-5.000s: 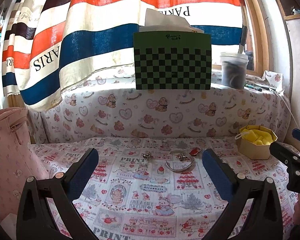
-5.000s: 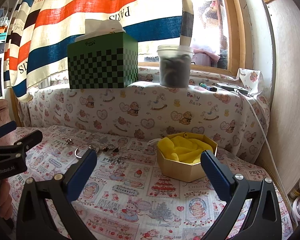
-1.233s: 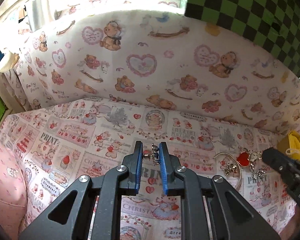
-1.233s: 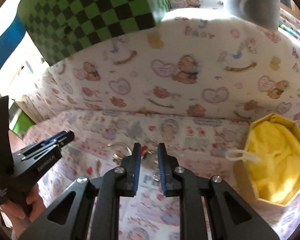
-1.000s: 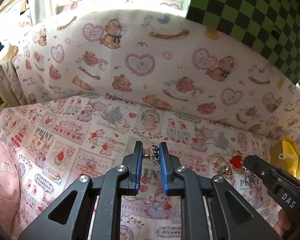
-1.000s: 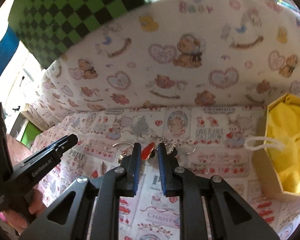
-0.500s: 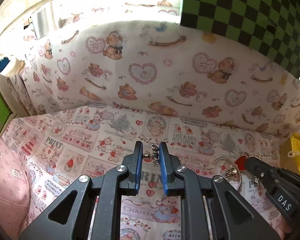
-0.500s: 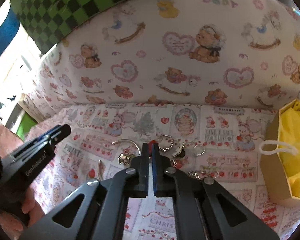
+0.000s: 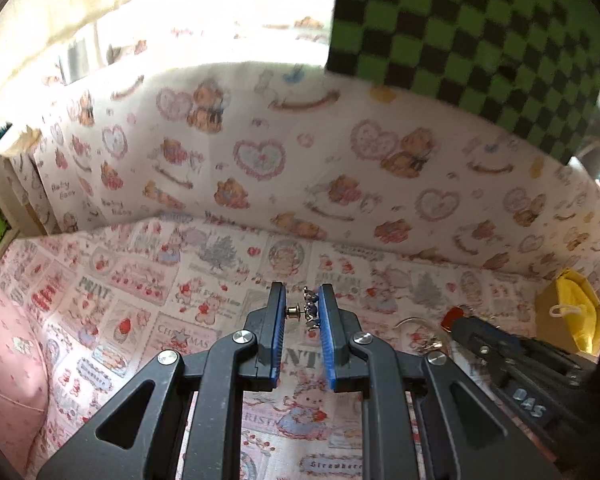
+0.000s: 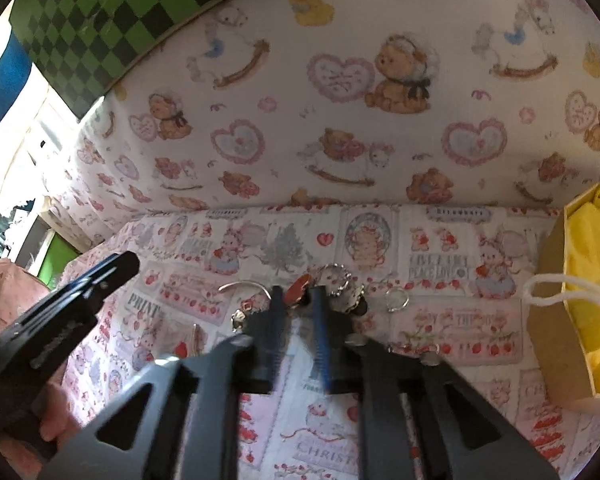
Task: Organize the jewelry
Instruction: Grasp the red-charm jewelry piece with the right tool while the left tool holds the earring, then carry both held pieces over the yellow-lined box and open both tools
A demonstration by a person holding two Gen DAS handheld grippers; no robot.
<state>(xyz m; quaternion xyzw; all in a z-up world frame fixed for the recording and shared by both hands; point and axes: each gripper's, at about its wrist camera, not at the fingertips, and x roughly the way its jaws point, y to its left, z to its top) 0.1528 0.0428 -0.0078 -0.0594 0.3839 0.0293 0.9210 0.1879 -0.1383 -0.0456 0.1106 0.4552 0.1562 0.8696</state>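
— Cartoon-print cloth (image 9: 140, 280) covers the worktop and the ledge behind it, where a green checked box (image 9: 480, 40) stands. What is in the left gripper (image 9: 302, 292)?

— A small silver stud earring (image 9: 308, 312), clamped crosswise between the blue fingers (image 9: 278, 320) and held clear of the cloth. That grip is the same as a second ago. Five seconds ago these fingers stood wide apart and the earring lay on the cloth.

— And the right gripper (image 10: 298, 308)?

— Half a second ago its fingers were pressed together. Its jaws are now opening, and a gap shows between the pads. A red heart charm (image 10: 298, 294) sits between the fingertips, low over the cloth. The view is blurred there, and the charm does not look pinched.

— Where is the rest of the jewelry?

— Still clustered on the worktop around those fingertips. A silver bangle (image 10: 244, 286) lies just to the left, a small ring (image 10: 398, 300) to the right, and a tangle of silver charms (image 10: 342, 292) between them.

— And the container?

— An angular cardboard box (image 10: 548, 320) lined in yellow sits at the right edge, apart from the cluster, in the same place as before. At the left of that view a hand (image 10: 56, 420) carries the left gripper.
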